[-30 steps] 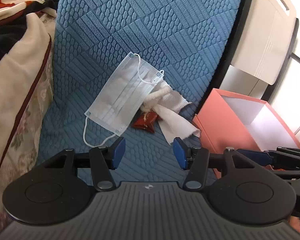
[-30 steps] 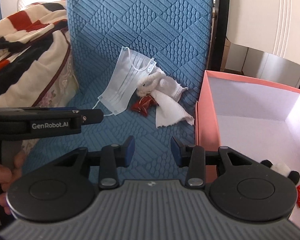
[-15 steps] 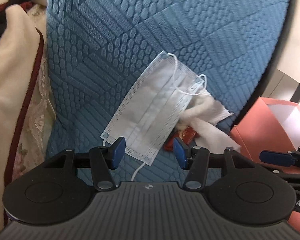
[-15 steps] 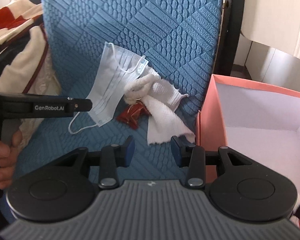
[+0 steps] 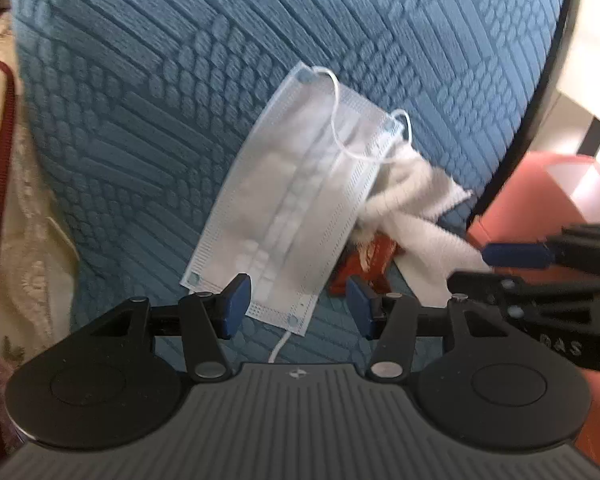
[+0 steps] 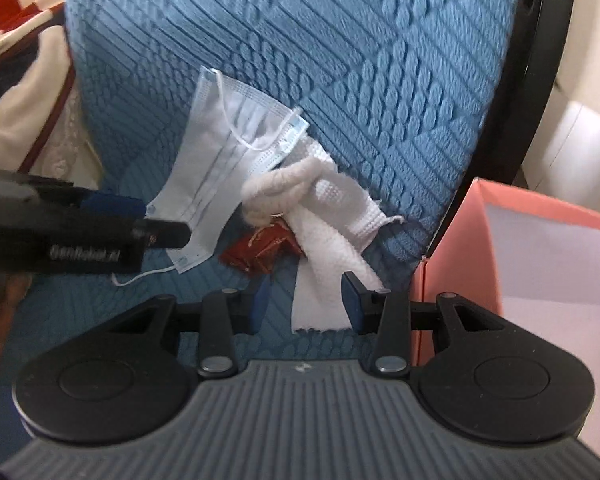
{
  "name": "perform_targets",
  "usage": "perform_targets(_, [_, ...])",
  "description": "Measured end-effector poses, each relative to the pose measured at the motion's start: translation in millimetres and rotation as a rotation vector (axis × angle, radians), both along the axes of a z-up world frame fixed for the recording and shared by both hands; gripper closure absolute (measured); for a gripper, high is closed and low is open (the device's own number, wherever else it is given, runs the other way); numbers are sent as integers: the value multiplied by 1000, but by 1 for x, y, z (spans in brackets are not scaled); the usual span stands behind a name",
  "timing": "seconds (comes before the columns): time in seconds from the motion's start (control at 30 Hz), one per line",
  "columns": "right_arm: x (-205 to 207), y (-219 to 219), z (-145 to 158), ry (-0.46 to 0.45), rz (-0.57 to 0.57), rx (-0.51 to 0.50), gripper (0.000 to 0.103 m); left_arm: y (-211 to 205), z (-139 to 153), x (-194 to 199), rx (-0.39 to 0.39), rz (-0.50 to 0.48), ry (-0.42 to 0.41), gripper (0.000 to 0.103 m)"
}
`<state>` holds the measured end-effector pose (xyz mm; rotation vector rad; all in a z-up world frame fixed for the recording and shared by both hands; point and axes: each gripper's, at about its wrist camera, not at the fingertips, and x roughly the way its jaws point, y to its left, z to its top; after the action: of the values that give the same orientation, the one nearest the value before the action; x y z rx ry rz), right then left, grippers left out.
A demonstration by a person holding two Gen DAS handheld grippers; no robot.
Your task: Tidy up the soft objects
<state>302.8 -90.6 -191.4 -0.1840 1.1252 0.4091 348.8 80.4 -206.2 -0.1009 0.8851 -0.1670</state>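
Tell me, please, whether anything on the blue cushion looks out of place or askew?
Yes: the face mask, white cloth and red packet lie in an overlapping, skewed heap, outside the pink box.

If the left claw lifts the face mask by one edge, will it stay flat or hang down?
The face mask looks thin and pleated, so it probably droops. Its ear loop lies loose and may snag the white cloth.

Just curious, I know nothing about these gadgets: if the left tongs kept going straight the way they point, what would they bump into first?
Most likely the pale blue pleated face mask lying on the blue textured cushion: its lower edge already sits between the open left tongs. Depth is hard to judge.
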Motion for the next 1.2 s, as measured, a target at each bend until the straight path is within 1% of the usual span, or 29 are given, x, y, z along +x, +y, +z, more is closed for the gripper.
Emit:
perform_targets(0.1, [5,1,-8,1,-12,-24,61,-2,-4,2,21,-4,-2,44])
perform_targets(0.23, [12,2,-16,-1,-27,-42,61,-4,-12,8,29,-14,13,44])
perform_targets(0.3, [14,4,-20,-19,-26,-70,61,-7,-15,10,43,-29,13,44])
perform_targets(0.37, [16,8,-24,-33,-18,-88,61,-11,-15,11,26,-57,-11,44])
perform_targets(0.4, [18,9,-25,-33,-15,-75,61,-13,-14,11,29,-65,-34,44])
perform_targets(0.47, [22,10,-27,-26,-14,-57,61,-16,-12,12,64,-51,-65,44])
perform_targets(0.5, [25,11,-29,-29,-10,-61,61,-16,-12,13,64,-47,-72,44])
perform_targets(0.57, [29,13,-31,-39,-5,-77,61,-13,-14,16,37,-45,-58,44])
perform_targets(0.67, [35,13,-36,-28,-11,-82,61,-14,-19,20,43,-43,-45,44])
perform_targets(0.8, [41,12,-45,0,-36,-75,61,-19,-30,26,44,10,-6,44])
perform_targets(0.87, [44,10,-52,31,-58,-56,61,-21,-32,26,67,44,-18,44])
perform_targets(0.9, [45,11,-54,34,-57,-62,61,-21,-34,27,68,57,-13,44])
perform_targets(0.97, [46,11,-57,27,-43,-75,61,-18,-37,29,46,81,-2,44])
perform_targets(1.03, [46,11,-62,28,-38,-83,60,-17,-38,31,41,86,1,44])
perform_targets(1.13, [45,13,-71,53,-25,-102,60,-12,-36,31,30,94,1,44])
perform_targets(1.2, [44,13,-75,51,-27,-101,59,-3,-37,30,18,111,3,46])
